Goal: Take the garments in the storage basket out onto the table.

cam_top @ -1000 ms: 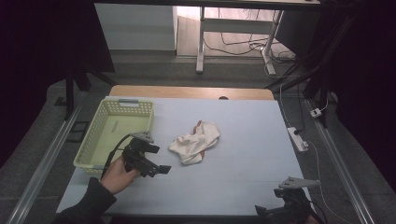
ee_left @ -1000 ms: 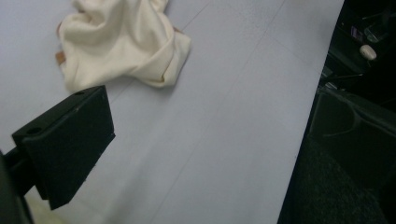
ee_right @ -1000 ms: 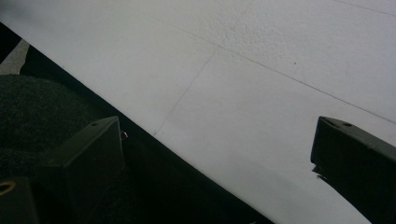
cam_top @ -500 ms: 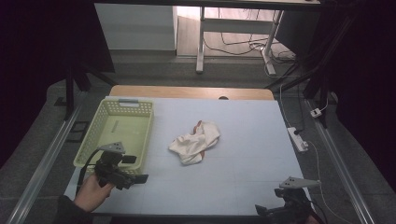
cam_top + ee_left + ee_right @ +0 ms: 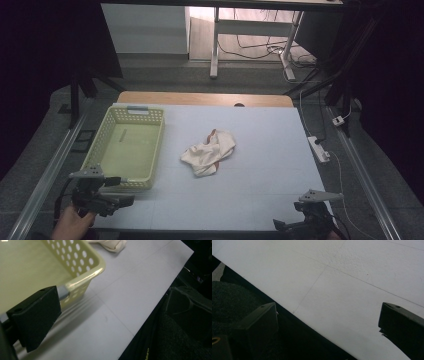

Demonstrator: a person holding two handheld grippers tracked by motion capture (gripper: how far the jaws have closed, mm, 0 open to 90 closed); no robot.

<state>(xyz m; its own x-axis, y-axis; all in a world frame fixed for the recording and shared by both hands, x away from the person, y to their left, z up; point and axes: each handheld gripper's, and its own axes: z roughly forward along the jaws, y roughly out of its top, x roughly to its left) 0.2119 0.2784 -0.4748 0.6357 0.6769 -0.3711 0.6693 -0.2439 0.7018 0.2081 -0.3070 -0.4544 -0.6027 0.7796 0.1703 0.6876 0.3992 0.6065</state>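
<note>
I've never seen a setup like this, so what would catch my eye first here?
Probably the crumpled cream cloth lying alone mid-table, apart from everything. Next, the pale green basket at the table's left, holding nothing that I can see. The left tool sits just in front of the basket's near edge, and the right tool waits at the near right corner.

Pale grey table [image 5: 260, 195], yellow-green perforated basket [image 5: 126, 149] at left, crumpled cream cloth [image 5: 208, 152] mid-table

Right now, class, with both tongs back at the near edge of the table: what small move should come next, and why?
Probably bring the left tongs forward and rightward toward the crumpled cloth. It lies loose on the table beside the basket, untouched, and the left tongs sit nearest; the right tongs hang open at the near edge.
</note>
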